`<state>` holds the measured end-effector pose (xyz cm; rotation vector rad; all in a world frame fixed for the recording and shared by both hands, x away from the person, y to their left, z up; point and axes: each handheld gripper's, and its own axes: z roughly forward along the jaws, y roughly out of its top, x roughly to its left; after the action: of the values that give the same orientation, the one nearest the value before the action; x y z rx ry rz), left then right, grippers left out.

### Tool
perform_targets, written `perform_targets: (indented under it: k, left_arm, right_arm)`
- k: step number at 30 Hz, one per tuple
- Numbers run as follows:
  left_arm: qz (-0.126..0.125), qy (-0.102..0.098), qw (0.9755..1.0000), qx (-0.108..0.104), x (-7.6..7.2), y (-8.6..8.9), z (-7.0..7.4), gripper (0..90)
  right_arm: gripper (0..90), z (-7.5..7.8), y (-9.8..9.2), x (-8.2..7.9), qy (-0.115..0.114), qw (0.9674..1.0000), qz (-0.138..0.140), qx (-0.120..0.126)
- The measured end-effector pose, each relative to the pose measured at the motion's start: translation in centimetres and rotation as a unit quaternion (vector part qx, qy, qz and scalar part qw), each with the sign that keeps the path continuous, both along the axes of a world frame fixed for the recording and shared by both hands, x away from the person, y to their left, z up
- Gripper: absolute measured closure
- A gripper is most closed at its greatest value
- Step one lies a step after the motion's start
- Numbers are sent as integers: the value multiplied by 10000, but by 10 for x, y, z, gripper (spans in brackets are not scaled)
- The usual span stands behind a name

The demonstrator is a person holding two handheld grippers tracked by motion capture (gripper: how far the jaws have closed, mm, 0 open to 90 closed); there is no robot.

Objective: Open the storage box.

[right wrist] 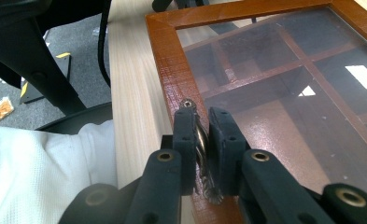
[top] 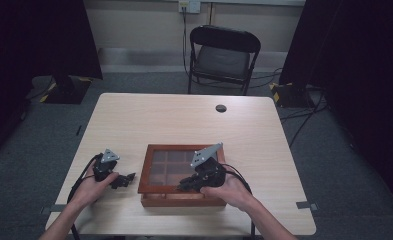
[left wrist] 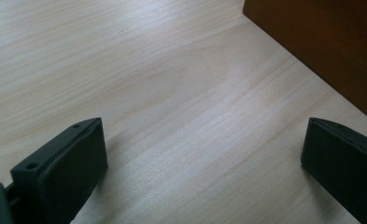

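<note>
On the table (top: 184, 120) stands 1 wooden box (top: 180, 199) with a glass lid (right wrist: 284, 93). Through the glass the dividers mark out a grid of compartments, 3 across; the full count is hard to tell because the right hand covers part of it. There are 2 grippers, 1 in each hand. Behind the table stands 1 folding chair (top: 223, 57), and 1 dark round cap (top: 221, 108) sits in the tabletop near the far edge.

The right gripper (right wrist: 202, 135) rests over the near part of the lid in the high view. In its own view its jaws are closed tight on a small metal latch (right wrist: 201, 140) at the lid's wooden frame (right wrist: 172, 70); the latch stands on edge between the 2 pads, with its ridged end showing below them. So the latch is inside the grip, at the frame's edge, with the glass just beside it.

The left gripper (top: 118, 179) lies on the table just left of the box, apart from it. Its jaws stand wide open over bare wood with nothing between them, and the box's side wall rises at the upper right of its view.

A white sleeve (right wrist: 36, 172) shows in the right gripper view.
</note>
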<state>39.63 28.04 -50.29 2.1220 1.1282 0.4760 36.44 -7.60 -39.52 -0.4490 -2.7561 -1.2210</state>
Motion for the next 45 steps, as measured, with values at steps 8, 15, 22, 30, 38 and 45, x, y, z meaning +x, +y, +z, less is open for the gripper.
perform_targets:
  k: [8,15,22,30,38,45]
  left_arm:
    - [-1,-2,10000,2,0,0,0,0]
    - [6,-5,10000,-9,0,0,0,0]
    - [0,-1,10000,2,0,0,0,0]
    - [3,1,10000,-5,0,0,0,0]
    - [1,2,10000,-3,0,0,0,0]
    - [-10,-1,10000,3,0,0,0,0]
  right_arm:
    - [822,7,-1,3,10,10000,-18,89]
    - [822,10,-1,4,-9,9999,-27,139]
    - [822,16,-2,6,-69,9997,-56,230]
    - [823,21,-3,7,-83,9995,-87,277]
    - [822,25,-3,9,-124,9994,-83,299]
    - [822,26,-4,9,-151,9993,-84,335]
